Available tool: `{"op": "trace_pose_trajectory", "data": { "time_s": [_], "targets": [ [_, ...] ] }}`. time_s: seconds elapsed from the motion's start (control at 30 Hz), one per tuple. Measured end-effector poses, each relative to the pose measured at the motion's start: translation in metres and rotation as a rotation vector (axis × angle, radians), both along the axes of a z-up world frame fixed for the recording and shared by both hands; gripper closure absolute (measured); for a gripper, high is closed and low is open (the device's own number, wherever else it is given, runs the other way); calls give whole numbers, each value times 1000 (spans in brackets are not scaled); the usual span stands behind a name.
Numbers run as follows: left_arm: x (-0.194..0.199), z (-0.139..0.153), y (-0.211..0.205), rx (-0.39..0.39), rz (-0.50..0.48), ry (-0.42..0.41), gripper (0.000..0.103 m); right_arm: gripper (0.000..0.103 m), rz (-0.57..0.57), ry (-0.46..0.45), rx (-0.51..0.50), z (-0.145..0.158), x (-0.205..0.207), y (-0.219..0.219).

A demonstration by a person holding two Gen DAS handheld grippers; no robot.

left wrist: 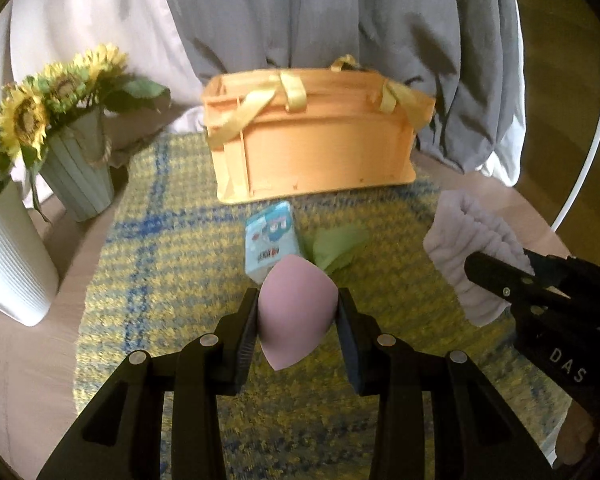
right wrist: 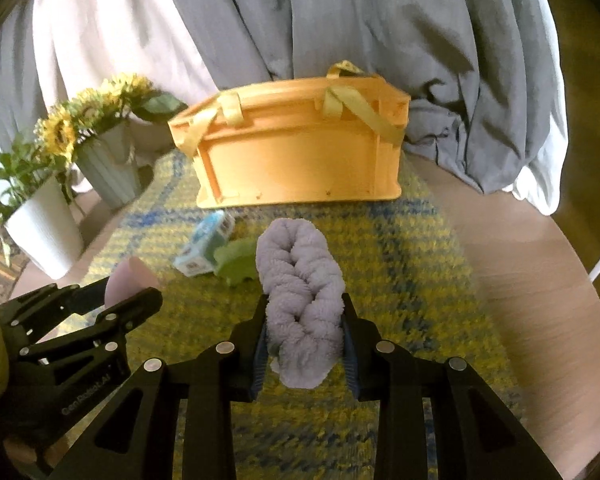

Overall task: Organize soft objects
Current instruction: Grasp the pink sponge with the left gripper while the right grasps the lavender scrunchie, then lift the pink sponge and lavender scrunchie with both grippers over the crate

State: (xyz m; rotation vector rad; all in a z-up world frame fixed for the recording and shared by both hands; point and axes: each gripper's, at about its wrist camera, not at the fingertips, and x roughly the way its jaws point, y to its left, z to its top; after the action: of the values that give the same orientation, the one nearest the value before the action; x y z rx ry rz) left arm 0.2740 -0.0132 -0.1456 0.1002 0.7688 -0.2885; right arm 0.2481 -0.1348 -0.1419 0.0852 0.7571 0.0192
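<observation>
My left gripper [left wrist: 298, 300] is shut on a pink teardrop sponge [left wrist: 296, 312] and holds it above the yellow-and-blue woven mat [left wrist: 172, 216]. A fluffy lilac scrunchie [right wrist: 302, 300] is squeezed in my right gripper [right wrist: 304, 308], which is shut on it, also off the mat. Each gripper shows in the other's view: the right gripper [left wrist: 500, 268] with the scrunchie [left wrist: 466, 248], the left gripper [right wrist: 134, 292] with the sponge [right wrist: 126, 278]. An orange crate [left wrist: 316, 156] with yellow ribbon handles stands at the back of the mat. A light blue tissue pack [left wrist: 270, 242] and a green cloth [left wrist: 334, 248] lie before it.
A pale green pot of sunflowers [left wrist: 80, 176] and a white ribbed pot [left wrist: 12, 264] stand at the left on the round wooden table [right wrist: 540, 280]. Grey and white fabric [left wrist: 320, 16] hangs behind the crate. The crate [right wrist: 300, 160] sits close ahead of both grippers.
</observation>
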Motion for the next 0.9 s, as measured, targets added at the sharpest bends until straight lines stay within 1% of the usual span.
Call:
{"op": "trace_pose_trajectory", "data": {
  "time_s": [0.2, 0.5, 0.67, 0.9],
  "targets": [
    [-10, 31, -3, -10, -10, -72, 66, 71, 14, -47, -13, 27, -10, 1],
    [-19, 70, -2, -44, -10, -170, 66, 71, 11, -135, -12, 61, -19, -4],
    [-20, 88, 2, -73, 6, -222, 66, 71, 9, -194, -4, 81, -20, -6],
    [-19, 108, -1, -93, 17, -288, 66, 71, 13, -271, -3, 104, -21, -7]
  ]
}}
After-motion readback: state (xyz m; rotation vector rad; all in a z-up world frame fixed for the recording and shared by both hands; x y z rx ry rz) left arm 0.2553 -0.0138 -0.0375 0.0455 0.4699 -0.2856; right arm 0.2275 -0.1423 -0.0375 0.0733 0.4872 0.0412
